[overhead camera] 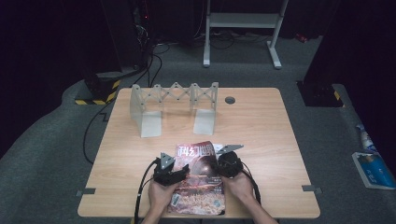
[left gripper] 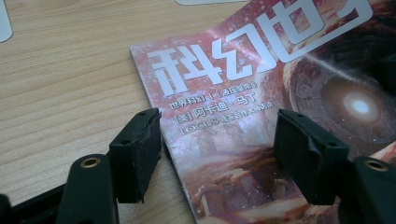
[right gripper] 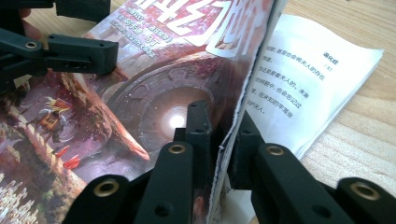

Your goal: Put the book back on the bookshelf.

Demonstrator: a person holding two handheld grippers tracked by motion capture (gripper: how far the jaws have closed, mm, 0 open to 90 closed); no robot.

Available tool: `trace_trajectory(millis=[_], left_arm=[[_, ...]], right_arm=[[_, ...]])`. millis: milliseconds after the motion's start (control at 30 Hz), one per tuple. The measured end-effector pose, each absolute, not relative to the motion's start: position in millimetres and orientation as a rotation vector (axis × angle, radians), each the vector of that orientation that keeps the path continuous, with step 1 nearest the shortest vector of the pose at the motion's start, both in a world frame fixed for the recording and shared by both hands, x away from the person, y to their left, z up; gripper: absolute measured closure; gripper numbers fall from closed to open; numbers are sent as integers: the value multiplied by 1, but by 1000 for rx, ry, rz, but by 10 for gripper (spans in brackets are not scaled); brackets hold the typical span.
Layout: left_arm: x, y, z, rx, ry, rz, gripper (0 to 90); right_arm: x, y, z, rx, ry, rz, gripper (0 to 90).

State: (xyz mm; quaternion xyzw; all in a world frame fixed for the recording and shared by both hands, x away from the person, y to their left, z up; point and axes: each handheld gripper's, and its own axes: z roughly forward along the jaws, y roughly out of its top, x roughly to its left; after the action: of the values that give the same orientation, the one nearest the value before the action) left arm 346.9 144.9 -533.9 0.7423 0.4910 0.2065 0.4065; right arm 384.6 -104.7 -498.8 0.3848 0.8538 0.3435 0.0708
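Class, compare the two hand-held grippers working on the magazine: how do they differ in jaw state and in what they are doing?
The right hand-held gripper has its jaws shut on the magazine's lifted cover and top pages; the left hand-held gripper stands open. The right one pinches an edge from both sides, while the left one's jaws straddle the magazine's spine edge. Both are black, two-jawed and hand-held.

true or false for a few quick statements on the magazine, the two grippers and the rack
1. The right gripper pinches the magazine cover. True.
2. The left gripper is clamped shut on the magazine. False: its jaws stand open over the left edge.
3. The magazine lies closed and flat. False: its cover is lifted, showing printed pages.
4. A grey folding rack stands at the far side of the table. True.
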Motion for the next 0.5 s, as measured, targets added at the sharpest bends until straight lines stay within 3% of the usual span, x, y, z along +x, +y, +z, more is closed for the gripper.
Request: trace_trajectory(millis=[500], left_arm=[[348,150,-533,1869,1224,445,264]], right_arm=[[372,-105,-493,1081,2507,1123,882]])
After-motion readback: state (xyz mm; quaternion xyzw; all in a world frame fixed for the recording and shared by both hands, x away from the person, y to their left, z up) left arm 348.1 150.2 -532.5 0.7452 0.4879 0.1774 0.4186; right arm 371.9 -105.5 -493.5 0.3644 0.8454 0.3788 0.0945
